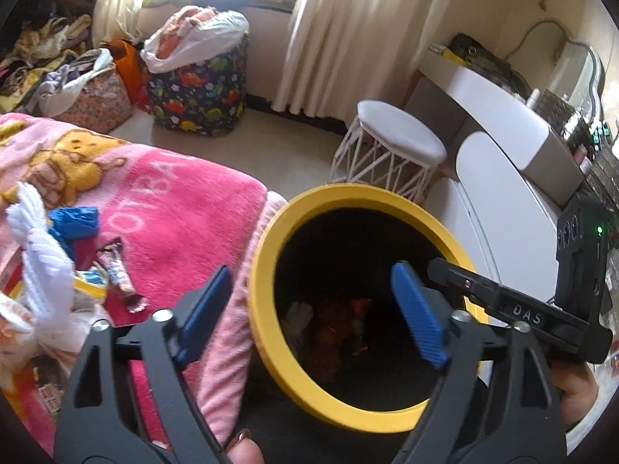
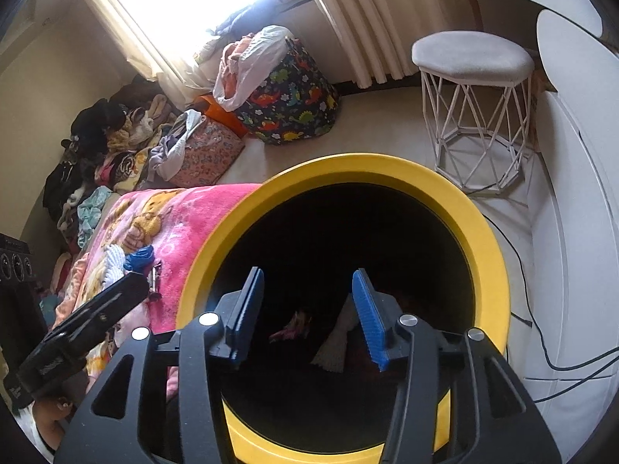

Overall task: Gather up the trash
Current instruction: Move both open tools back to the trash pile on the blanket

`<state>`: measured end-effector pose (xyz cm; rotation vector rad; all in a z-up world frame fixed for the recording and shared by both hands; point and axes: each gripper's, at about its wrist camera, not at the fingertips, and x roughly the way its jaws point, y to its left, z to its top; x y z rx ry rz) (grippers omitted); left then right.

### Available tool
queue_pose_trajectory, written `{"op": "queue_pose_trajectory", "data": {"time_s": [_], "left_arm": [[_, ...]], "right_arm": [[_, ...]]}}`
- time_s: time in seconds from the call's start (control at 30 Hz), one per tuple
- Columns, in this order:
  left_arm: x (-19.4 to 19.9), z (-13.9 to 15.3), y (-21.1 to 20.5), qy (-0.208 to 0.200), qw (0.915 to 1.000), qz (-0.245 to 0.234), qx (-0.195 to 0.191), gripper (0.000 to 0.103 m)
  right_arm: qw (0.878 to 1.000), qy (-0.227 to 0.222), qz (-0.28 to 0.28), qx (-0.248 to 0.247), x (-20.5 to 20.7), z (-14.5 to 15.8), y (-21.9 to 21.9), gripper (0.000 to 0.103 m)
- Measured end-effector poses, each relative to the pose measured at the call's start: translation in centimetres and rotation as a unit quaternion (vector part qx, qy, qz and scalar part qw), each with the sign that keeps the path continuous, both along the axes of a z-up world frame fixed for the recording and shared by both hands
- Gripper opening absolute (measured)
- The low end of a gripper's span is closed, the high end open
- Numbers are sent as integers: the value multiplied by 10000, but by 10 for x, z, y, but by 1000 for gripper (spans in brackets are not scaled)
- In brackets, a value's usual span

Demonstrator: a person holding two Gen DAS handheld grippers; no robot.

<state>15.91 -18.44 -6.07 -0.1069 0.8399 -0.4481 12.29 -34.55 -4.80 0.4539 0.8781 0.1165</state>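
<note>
- Trash is sitting in two places as I'm reading it: some is lying at the bottom of the yellow-rimmed bin (image 2: 479,232), and more is waiting on the pink blanket (image 1: 174,208)
- I'm seeing both grippers hanging over the bin mouth; the right gripper (image 2: 307,309) is pointing straight down into it with its blue pads spread wide and nothing between them, which I'm taking as released after a drop, though that is only my judgement
- I'm seeing the left gripper (image 1: 309,305) likewise gaping, fingers apart and carrying nothing, with one pad over the blanket edge and the other over the dark interior
- Inside the bin I'm making out a white crumpled piece (image 1: 300,315) and some orange-red scraps (image 1: 340,328) in the left wrist view, and a pinkish wrapper (image 2: 290,326) and a pale piece (image 2: 340,340) in the right; the bottom is dark, so I'm not counting items
- Remaining on the blanket I'm spotting a blue crumpled bag (image 1: 75,222), a foil snack wrapper (image 1: 118,272) just beside it, and white knitted fabric (image 1: 36,247) that may not be rubbish at all
- I'm judging the job partway done: several pieces binned, and at least the bag and wrapper to fetch, the left gripper being nearer to them
</note>
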Motion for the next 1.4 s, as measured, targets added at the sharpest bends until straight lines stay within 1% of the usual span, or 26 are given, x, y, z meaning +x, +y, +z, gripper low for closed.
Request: {"op": "queue_pose_trajectory", "data": {"time_s": [0.03,0.07,0.13,0.23,0.53,0.9,1.4], "left_arm": [[0,2,2,-43,10000,67,32,90],[-1,4,5,-78,9999,109,41,91],[-2,9,12,-153,9997,199,28,91],[-4,17,21,-268,9991,337,36,92],[-7,37,44,-590,9961,646,92,92],[-10,49,72,-749,9927,948,-10,92],[-11,54,103,-801,9890,1235,-134,92]], "right_arm": [[10000,-73,30,-23,-1,4,2,51],[9999,-126,50,-35,-1,7,3,52],[9996,-261,100,-83,-2,14,8,58],[9990,-398,180,-140,-2,21,15,62],[9968,-647,390,-261,-1,38,38,69],[9937,-868,636,-309,0,54,62,71],[9882,-1052,1027,-428,-1,67,97,74]]}}
